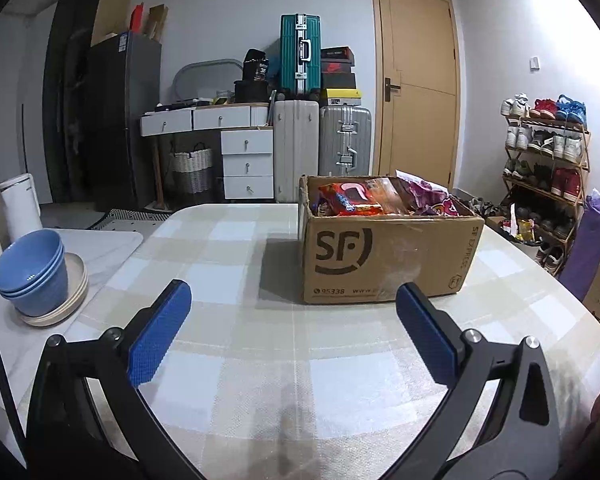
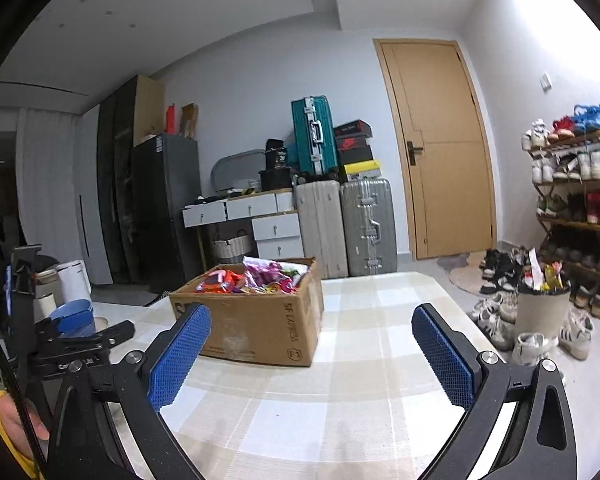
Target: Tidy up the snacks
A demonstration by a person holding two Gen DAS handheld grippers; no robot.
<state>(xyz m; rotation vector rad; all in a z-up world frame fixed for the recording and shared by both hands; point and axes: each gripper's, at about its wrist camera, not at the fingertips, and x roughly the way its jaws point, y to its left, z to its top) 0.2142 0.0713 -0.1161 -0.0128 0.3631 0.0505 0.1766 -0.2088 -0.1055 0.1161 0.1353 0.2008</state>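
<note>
- Left hand-held gripper (image 1: 293, 300) held with jaws wide apart, nothing between the blue pads (image 1: 160, 334), above a checked worktop (image 1: 228, 248).
- Ahead and slightly right, standing on the worktop: open cardboard box (image 1: 384, 260) marked "SF", packed with snack packets (image 1: 352, 199) in red, orange and purple.
- Far left: stacked blue bowls (image 1: 32, 270) sitting on pale plates (image 1: 74, 296).
- Beyond: white drawers (image 1: 247, 164), suitcases (image 1: 320, 140), wooden door (image 1: 418, 80), shoe rack (image 1: 548, 160) at right.
</note>
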